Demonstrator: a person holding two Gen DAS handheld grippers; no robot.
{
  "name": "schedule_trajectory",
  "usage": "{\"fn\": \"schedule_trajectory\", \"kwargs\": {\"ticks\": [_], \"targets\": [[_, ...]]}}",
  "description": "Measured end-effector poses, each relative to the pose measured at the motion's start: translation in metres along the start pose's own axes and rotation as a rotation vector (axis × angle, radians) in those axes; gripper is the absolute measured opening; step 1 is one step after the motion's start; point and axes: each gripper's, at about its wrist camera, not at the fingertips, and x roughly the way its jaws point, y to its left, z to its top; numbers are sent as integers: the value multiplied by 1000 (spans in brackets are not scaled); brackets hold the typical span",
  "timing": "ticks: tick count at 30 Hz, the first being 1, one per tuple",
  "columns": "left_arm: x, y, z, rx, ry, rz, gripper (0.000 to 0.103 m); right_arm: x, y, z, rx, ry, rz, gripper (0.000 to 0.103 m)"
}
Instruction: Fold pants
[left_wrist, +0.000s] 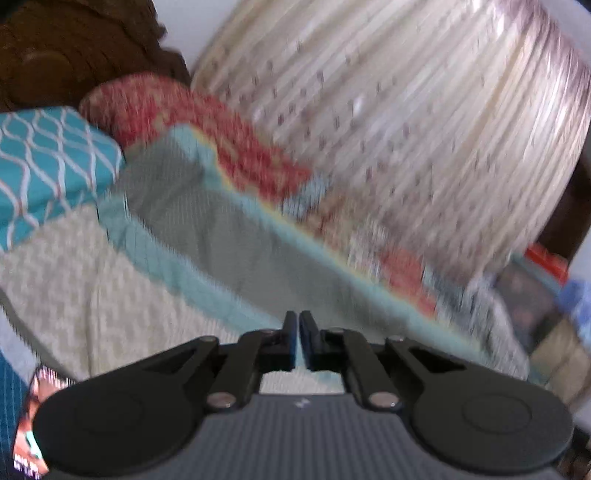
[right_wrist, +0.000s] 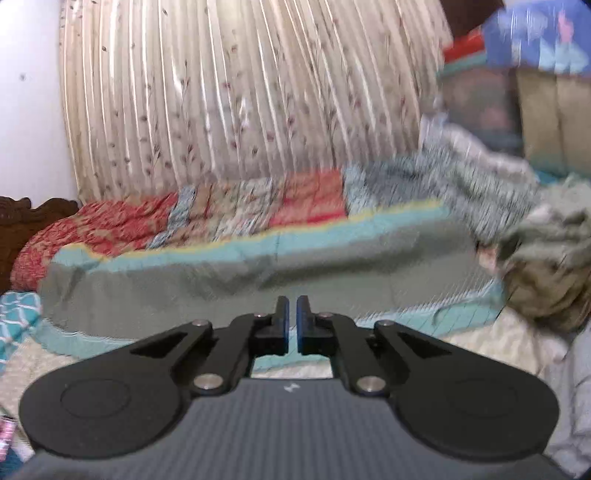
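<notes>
Both views are blurred by motion. My left gripper (left_wrist: 298, 317) is shut, its black fingers nearly touching, and no cloth shows between them. My right gripper (right_wrist: 291, 301) is likewise shut with nothing visible between its blue-lined pads. Both hang above a bed. A crumpled olive-grey garment (right_wrist: 546, 258), possibly the pants, lies in a heap at the right of the right wrist view, well away from the right gripper. I see no pants in the left wrist view.
A grey-green blanket with a teal border (right_wrist: 221, 280) and a red patchwork quilt (right_wrist: 110, 225) lie rolled along the bed's far side. A cream zigzag sheet (left_wrist: 74, 288), a teal patterned pillow (left_wrist: 48, 158), a dark wooden headboard (left_wrist: 55, 44) and a pleated floral curtain (right_wrist: 240, 92) surround them. Stacked textiles (right_wrist: 535, 92) stand at the far right.
</notes>
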Motion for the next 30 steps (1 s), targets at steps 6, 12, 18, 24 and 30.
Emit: {"fn": "schedule_trajectory", "kwargs": {"ticks": [6, 12, 18, 24, 30], "targets": [[88, 2, -70, 66, 335, 65, 56, -54, -4, -74, -84, 36, -91, 72], [147, 2, -131, 61, 548, 70, 75, -110, -1, -144, -73, 133, -219, 73], [135, -13, -125, 111, 490, 4, 10, -100, 21, -181, -159, 188, -279, 72], [71, 0, -61, -19, 287, -65, 8, -79, 12, -174, -148, 216, -313, 12], [-2, 32, 7, -144, 40, -82, 8, -125, -9, -127, 85, -27, -285, 5]]}}
